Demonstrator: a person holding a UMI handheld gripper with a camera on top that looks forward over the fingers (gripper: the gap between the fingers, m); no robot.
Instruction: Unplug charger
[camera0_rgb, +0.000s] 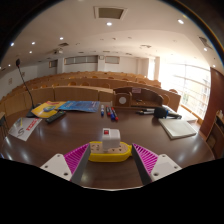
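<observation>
A yellow power strip (110, 153) lies on the dark wooden table (150, 135), just ahead of and between my fingers. A white charger (111, 138) with a small red mark stands upright, plugged into the strip's top. My gripper (111, 162) is open. Its magenta pads stand on either side of the strip, the left pad (76, 158) and the right pad (147, 158), each close to one end of it. I cannot see any cable from the charger.
Beyond the strip, small bottles (105, 110) stand mid-table. Colourful sheets (62, 107) and a white booklet (24, 127) lie to the left. A brown case (136, 98), a black object (165, 113) and a white flat pad (179, 127) are to the right. Wooden benches ring the room.
</observation>
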